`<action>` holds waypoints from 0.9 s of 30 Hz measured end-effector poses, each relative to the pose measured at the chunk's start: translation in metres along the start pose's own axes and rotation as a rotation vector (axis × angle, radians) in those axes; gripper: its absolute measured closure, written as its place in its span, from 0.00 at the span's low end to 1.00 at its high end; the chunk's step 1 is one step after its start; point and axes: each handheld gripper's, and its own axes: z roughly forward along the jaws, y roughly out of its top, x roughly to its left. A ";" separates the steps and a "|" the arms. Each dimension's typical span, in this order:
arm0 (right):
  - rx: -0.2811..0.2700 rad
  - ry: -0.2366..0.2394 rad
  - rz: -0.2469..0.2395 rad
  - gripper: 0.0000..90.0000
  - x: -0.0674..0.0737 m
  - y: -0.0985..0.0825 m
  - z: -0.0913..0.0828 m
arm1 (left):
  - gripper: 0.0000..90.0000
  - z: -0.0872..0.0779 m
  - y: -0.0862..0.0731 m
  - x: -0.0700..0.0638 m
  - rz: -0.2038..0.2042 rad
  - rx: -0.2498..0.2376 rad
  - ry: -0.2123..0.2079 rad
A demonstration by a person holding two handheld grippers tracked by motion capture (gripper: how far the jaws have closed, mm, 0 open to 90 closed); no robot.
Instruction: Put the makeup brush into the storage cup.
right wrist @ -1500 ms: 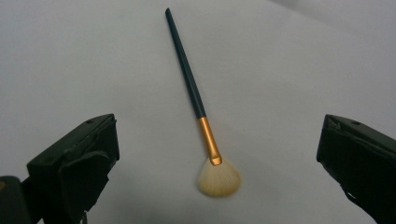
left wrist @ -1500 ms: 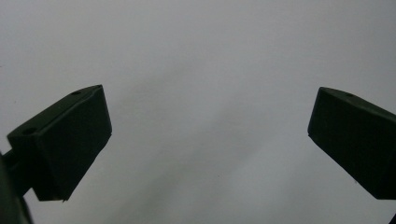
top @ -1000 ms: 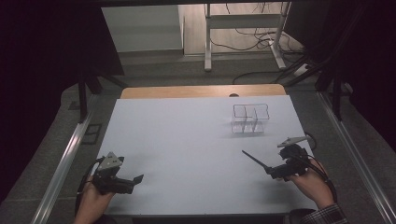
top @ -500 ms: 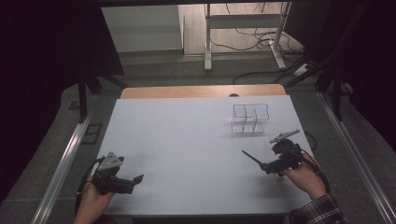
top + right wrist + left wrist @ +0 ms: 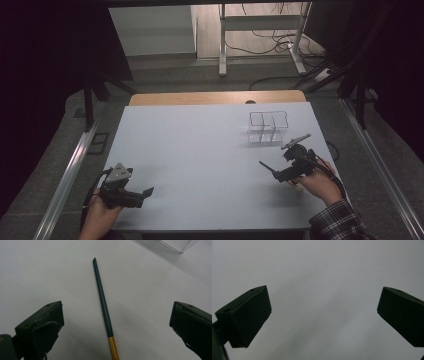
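Observation:
A thin stick (image 5: 102,300), dark green with an orange-gold lower part, lies on the white table (image 5: 200,150). Its dark tip (image 5: 263,165) points to the far left in the high view. My right gripper (image 5: 116,312) hovers over the stick's near end, open, with one jaw on each side and neither touching it. From above, the right gripper (image 5: 280,175) sits at the table's right front, held by a hand in a plaid sleeve. My left gripper (image 5: 146,193) rests at the left front, open (image 5: 324,307), with bare table between its jaws.
A clear box (image 5: 267,127) with compartments stands at the back right of the table, just beyond the right gripper; its corner (image 5: 178,245) shows in the right gripper view. A wooden strip (image 5: 215,97) borders the table's far edge.
My right gripper has shifted a little forward and left over the stick and tilted, its grey plate now raised. The left gripper has hardly moved.

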 end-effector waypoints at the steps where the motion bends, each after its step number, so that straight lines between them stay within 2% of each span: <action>1: 0.005 0.000 -0.002 0.00 0.000 0.003 0.001 | 0.00 0.000 0.000 0.000 0.000 0.001 0.000; 12: 0.030 -0.009 -0.027 0.00 0.003 0.019 0.008 | 0.00 0.001 0.000 0.000 0.001 0.005 0.000; 27: 0.061 -0.002 -0.003 0.01 -0.004 0.002 0.017 | 0.00 0.001 0.000 0.000 0.001 0.010 -0.001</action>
